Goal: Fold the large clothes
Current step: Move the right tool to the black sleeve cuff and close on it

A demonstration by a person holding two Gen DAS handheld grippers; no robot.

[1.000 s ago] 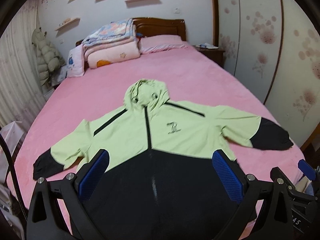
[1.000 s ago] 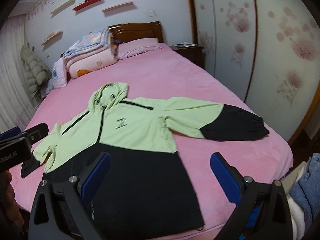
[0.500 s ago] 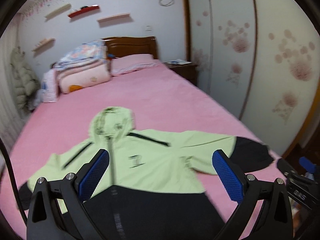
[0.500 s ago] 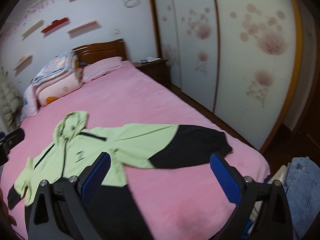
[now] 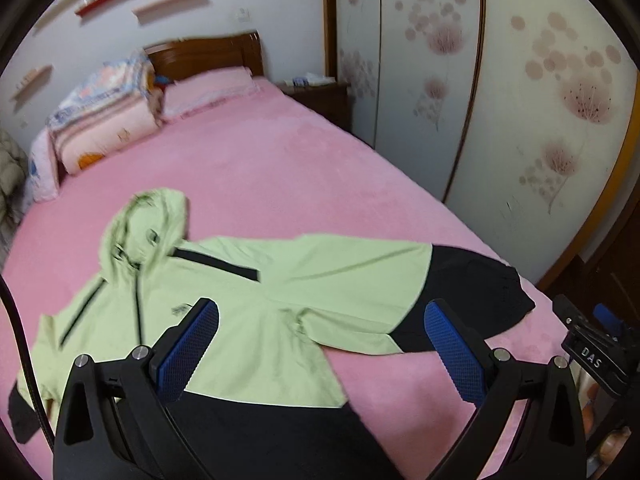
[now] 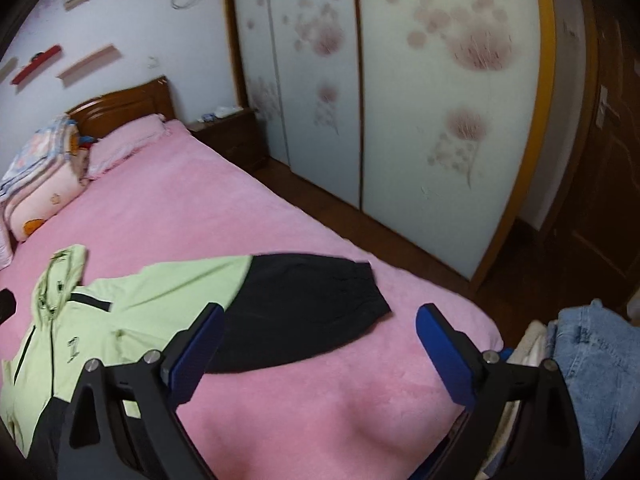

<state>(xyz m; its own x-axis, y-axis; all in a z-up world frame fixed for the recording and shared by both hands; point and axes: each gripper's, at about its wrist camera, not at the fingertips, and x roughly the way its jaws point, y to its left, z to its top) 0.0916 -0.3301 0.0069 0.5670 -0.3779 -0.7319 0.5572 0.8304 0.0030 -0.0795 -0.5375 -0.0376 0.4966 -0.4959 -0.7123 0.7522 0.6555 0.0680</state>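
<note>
A light green and black hooded jacket (image 5: 256,316) lies spread flat, front up, on the pink bed (image 5: 280,168). Its hood (image 5: 148,224) points toward the headboard, and its right sleeve with a black cuff (image 5: 476,292) stretches toward the bed's right edge. My left gripper (image 5: 320,344) hovers open above the jacket's chest and sleeve, holding nothing. My right gripper (image 6: 320,352) is open too, held above the black sleeve end (image 6: 304,312) of the jacket (image 6: 120,312) and the bare pink bed (image 6: 320,400). The right gripper's body (image 5: 596,356) shows at the left wrist view's right edge.
Folded quilts (image 5: 104,120) and a pink pillow (image 5: 212,92) lie by the wooden headboard (image 5: 208,52). A dark nightstand (image 6: 232,136) stands beside the bed. Sliding wardrobe doors (image 6: 420,120) line the right wall. Blue jeans (image 6: 600,376) are piled off the bed's lower right corner.
Both grippers have swung to the right. The jacket has slid left in both views and its right sleeve now lies under them. Both stay open.
</note>
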